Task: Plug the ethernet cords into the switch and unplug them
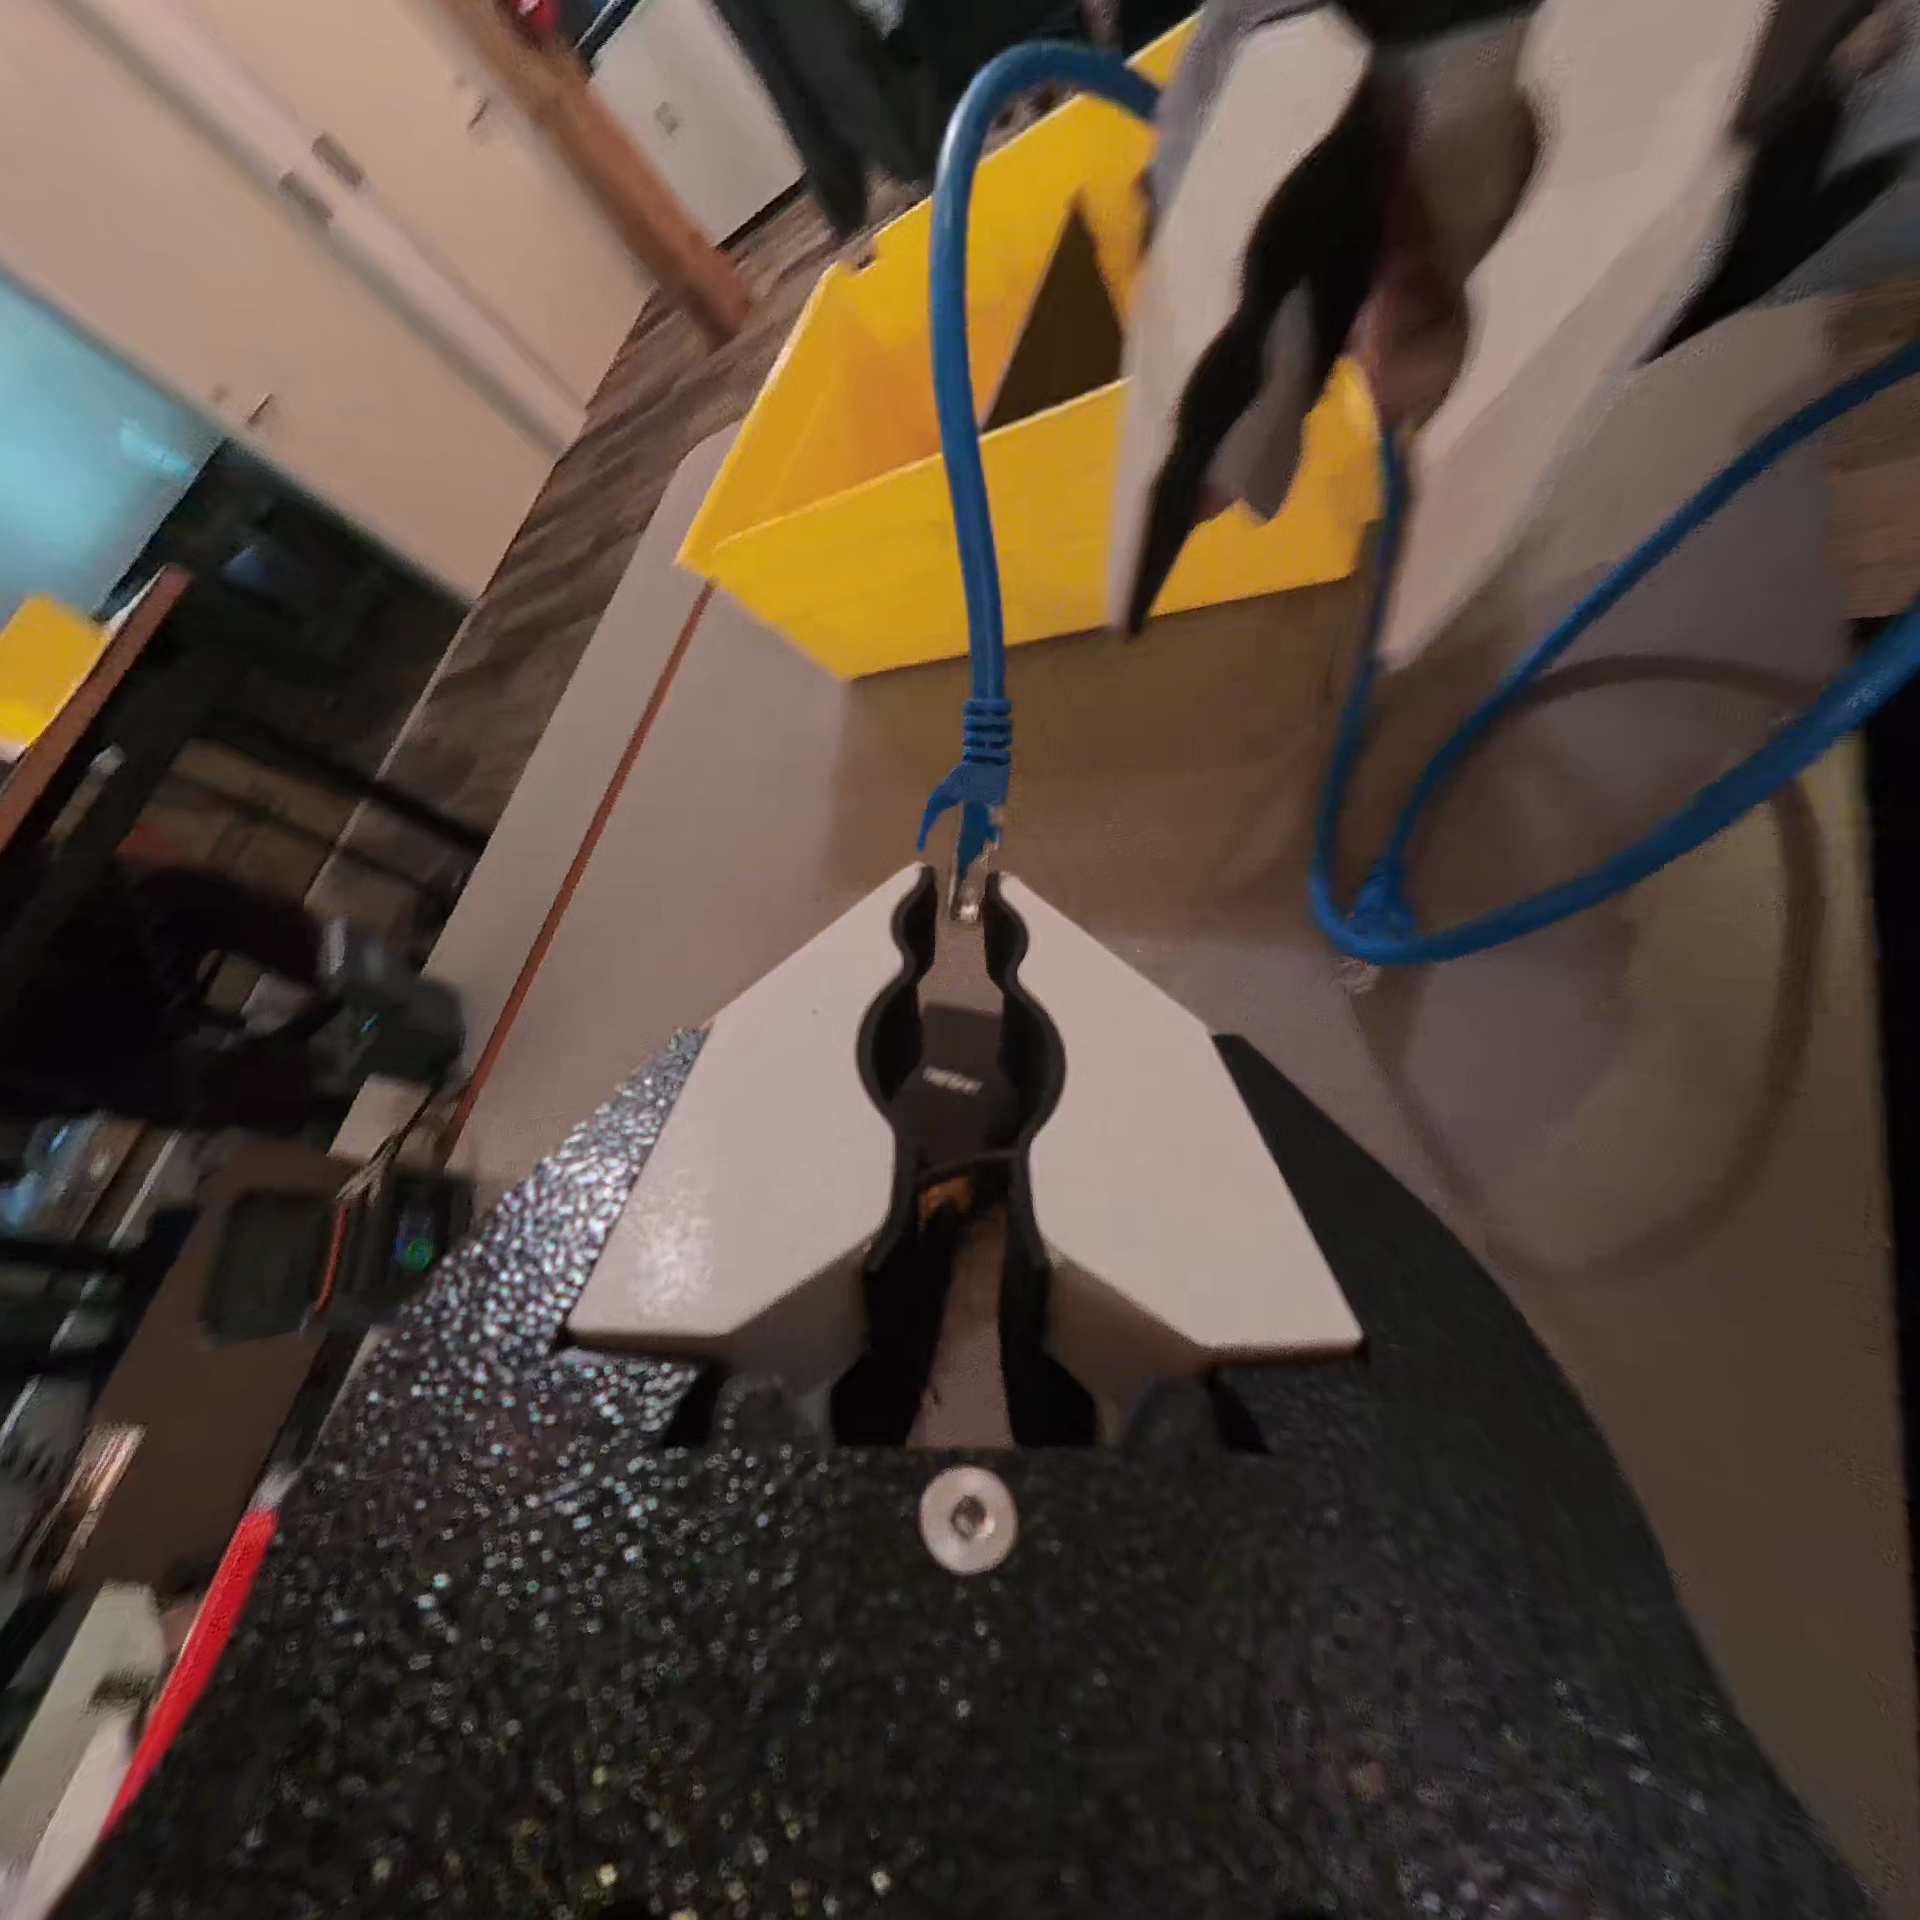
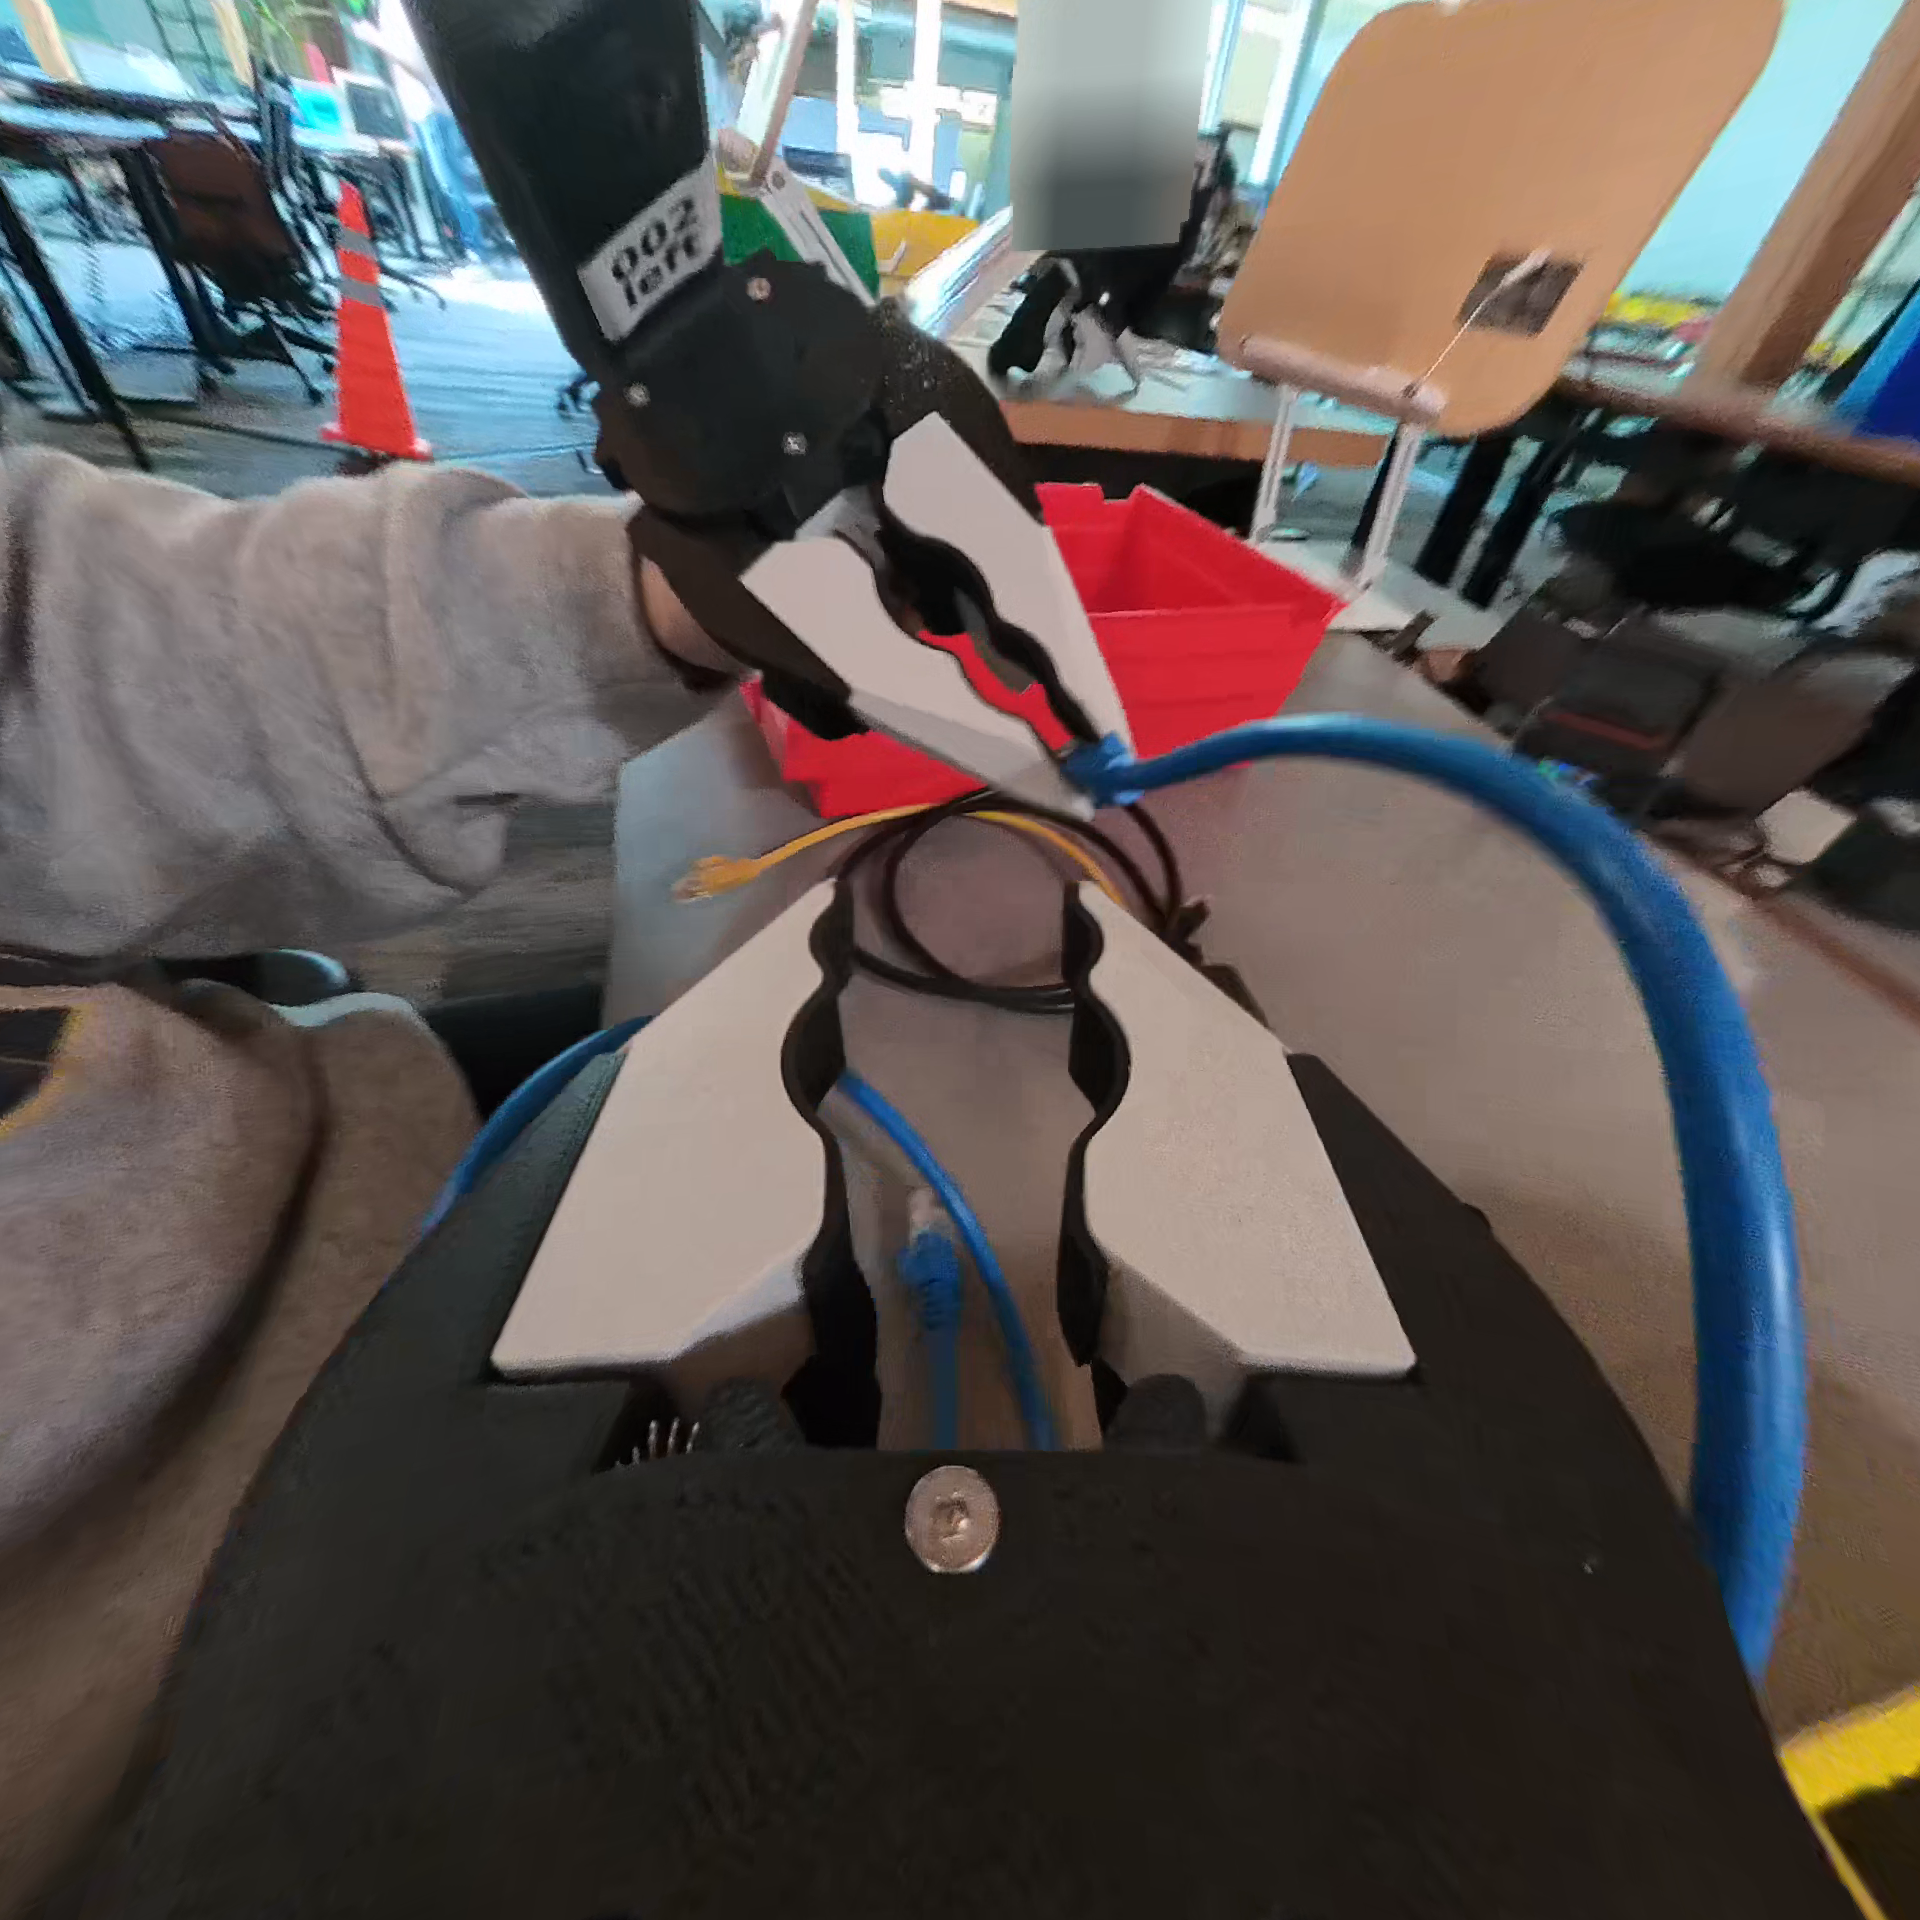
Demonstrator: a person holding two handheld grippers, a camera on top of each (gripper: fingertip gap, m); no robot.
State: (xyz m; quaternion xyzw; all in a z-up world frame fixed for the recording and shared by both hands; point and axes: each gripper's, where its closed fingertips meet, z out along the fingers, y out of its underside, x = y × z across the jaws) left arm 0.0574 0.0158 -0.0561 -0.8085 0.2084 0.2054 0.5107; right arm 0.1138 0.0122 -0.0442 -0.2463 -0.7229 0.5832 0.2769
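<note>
My left gripper (image 1: 966, 891) is shut on the clear plug of a blue ethernet cord (image 1: 956, 416), which rises from the fingertips and curves off at the top. In the right wrist view this gripper (image 2: 1081, 774) holds that plug above the table, and the cord (image 2: 1683, 997) arcs right and down. My right gripper (image 2: 956, 920) is open and empty. A second blue plug (image 2: 928, 1262) lies on the table below its fingers. It shows blurred at the upper right in the left wrist view (image 1: 1195, 488). A black object (image 1: 951, 1070) lies under my left fingers; I cannot tell what it is.
A yellow bin (image 1: 914, 551) stands ahead of my left gripper, with a blue cord loop (image 1: 1382, 925) to the right. A red bin (image 2: 1195, 644), a yellow cord (image 2: 727, 871) and a coiled black cable (image 2: 914, 966) lie ahead of my right gripper. A grey sleeve (image 2: 260, 675) crosses the left. Some 6 cm of space lies between my two pairs of fingers.
</note>
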